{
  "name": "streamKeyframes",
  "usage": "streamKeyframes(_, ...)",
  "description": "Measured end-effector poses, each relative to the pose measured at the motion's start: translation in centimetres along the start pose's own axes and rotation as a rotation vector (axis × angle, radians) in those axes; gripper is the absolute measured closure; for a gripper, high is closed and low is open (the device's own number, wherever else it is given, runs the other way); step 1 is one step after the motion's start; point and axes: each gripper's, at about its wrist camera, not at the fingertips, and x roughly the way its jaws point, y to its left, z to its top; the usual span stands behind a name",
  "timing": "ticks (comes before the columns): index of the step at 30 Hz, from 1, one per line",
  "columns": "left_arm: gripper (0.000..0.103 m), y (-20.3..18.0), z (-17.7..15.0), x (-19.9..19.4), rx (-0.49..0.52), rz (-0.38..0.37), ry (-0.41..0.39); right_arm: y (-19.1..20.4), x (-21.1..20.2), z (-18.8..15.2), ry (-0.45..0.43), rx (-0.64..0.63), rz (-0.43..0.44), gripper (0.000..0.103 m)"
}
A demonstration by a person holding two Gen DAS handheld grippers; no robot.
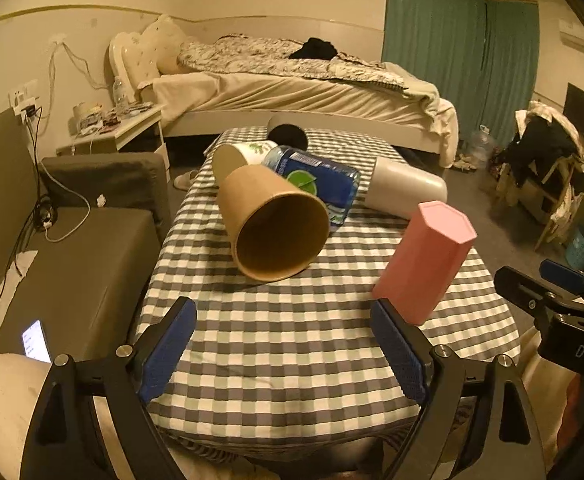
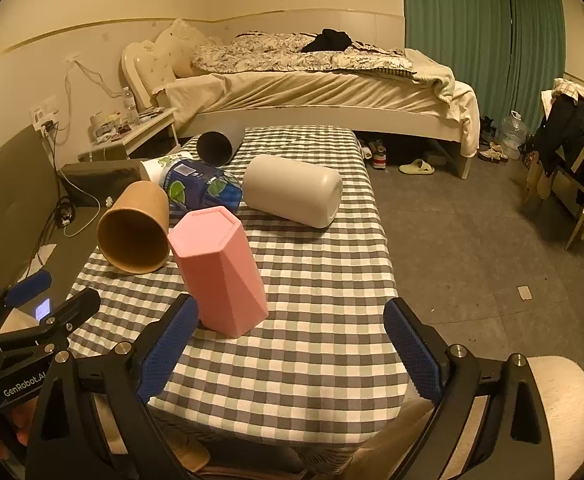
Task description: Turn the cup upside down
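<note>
Checked surface (image 2: 311,360) in bedroom; pink cup (image 2: 220,268) standing base-up near front, brown cup (image 2: 134,232) lying beside; left gripper (image 1: 284,356), right gripper (image 2: 288,354) fingers wide, empty; grasp mid-body squarely

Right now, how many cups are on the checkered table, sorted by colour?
Pink: 1, pink hexagonal cup
Brown: 1, brown paper cup
Blue: 1, blue printed cup
White: 2, plain white cup, white leaf-print cup
Dark-lined: 1, black-lined cup
Total: 6
</note>
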Motion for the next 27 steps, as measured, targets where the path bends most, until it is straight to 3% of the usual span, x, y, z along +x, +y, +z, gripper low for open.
streamKeyframes(27, 0.009, 1.4, 0.2, -0.3, -0.053, 0.034, -0.01, 0.3, 0.7, -0.4, 0.024, -0.02, -0.04, 0.0)
